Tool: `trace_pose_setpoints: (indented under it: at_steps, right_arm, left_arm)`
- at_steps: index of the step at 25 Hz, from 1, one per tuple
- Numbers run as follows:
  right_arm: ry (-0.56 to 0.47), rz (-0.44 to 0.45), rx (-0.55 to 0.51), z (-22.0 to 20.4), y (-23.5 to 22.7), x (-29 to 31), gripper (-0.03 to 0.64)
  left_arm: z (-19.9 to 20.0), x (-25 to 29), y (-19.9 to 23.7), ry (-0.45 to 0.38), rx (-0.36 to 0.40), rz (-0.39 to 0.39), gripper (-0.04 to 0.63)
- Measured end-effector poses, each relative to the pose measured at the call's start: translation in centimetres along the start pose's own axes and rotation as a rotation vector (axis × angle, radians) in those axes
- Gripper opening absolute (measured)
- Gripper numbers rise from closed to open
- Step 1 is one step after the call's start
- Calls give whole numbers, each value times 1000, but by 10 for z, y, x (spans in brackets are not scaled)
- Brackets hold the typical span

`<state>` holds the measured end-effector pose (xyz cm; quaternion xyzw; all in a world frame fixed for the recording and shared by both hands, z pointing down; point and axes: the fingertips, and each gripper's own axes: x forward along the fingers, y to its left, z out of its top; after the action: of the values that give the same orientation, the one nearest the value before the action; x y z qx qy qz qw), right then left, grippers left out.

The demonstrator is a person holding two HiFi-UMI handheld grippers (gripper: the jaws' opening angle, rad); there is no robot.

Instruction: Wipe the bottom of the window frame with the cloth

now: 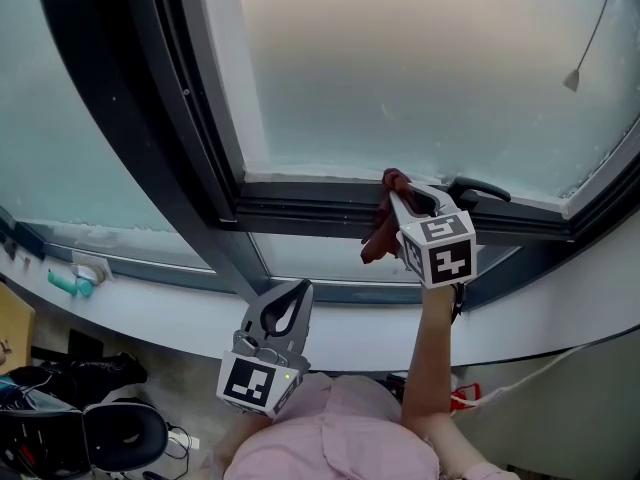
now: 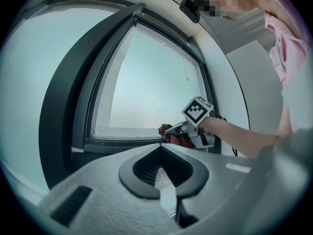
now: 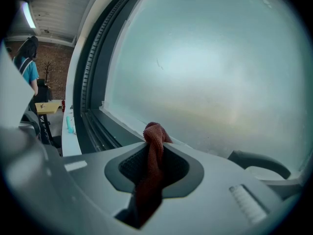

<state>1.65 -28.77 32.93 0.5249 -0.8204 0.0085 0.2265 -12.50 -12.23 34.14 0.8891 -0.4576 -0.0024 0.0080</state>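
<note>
The left gripper is held low over the pink shirt, its jaws brought together with nothing between them. One cloth, dark red and crumpled into a narrow strip, is clamped between the closed jaws of the right gripper. Its bunched end is pointed at the bottom of the window frame, near the single dark handle. Its long axis is laid along the jaws, with the loose tail hung downward. Two grippers are counted
</note>
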Motion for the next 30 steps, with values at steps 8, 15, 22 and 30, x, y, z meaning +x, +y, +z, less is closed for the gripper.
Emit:
trace_pose_setpoints:
  at_steps: [8, 15, 22, 30]
  right_arm:
    - [-1, -1, 14, -4, -9, -5, 78]
    - [14, -43, -6, -9, -17, -11, 78]
    - [-15, -116, -49, -9, -19, -14, 78]
    - [-128, -162, 37, 9, 3, -28, 78]
  left_arm:
    - [0, 3, -5, -3, -3, -10, -3]
    - [-2, -3, 1, 0, -9, 9, -2]
    - [-7, -14, 8, 5, -20, 12, -3]
    - [-2, -51, 47, 25, -26, 47, -3]
